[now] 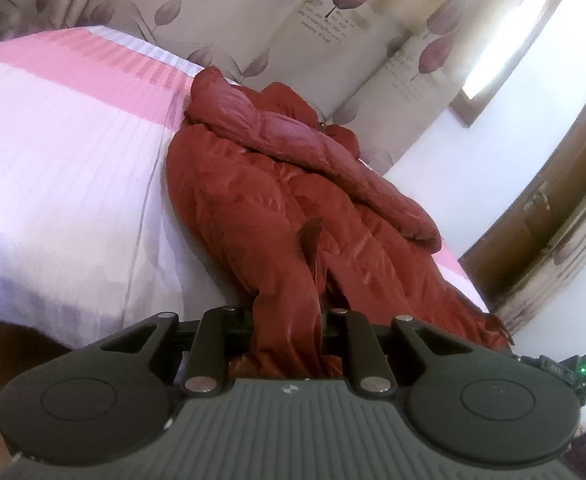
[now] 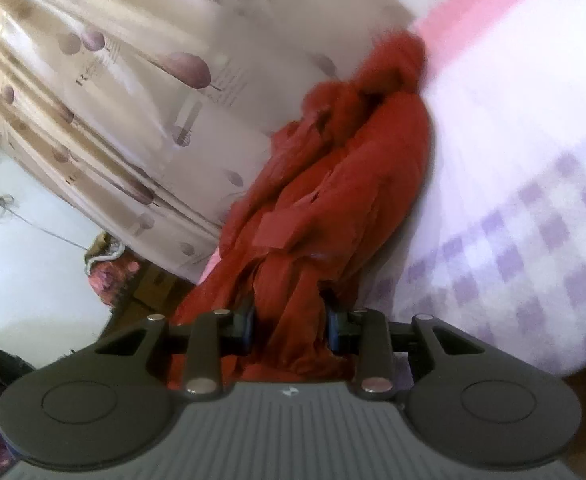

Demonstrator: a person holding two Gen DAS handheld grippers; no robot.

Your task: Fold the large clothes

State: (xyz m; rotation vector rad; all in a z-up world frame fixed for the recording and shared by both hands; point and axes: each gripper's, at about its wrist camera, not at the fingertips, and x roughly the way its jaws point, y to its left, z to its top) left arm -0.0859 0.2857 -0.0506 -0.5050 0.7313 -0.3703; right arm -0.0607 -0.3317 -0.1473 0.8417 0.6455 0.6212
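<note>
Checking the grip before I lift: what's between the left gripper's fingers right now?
A bunched fold of the red jacket, pinched in the left gripper, as the left wrist view shows. The right gripper clamps another bunch in its own view.

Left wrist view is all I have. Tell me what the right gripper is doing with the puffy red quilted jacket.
Observer: The right gripper is shut on a bunched fold of the puffy red quilted jacket.
Operator: Report what lies beside the jacket on that side.
Observer: A lilac-and-white checked patch of bed cover, which your view lacks.
Operator: Say what is past the bed edge there.
Observer: A small cluttered heap with a white cord sits low against the white wall, below the leaf-print curtain.
</note>
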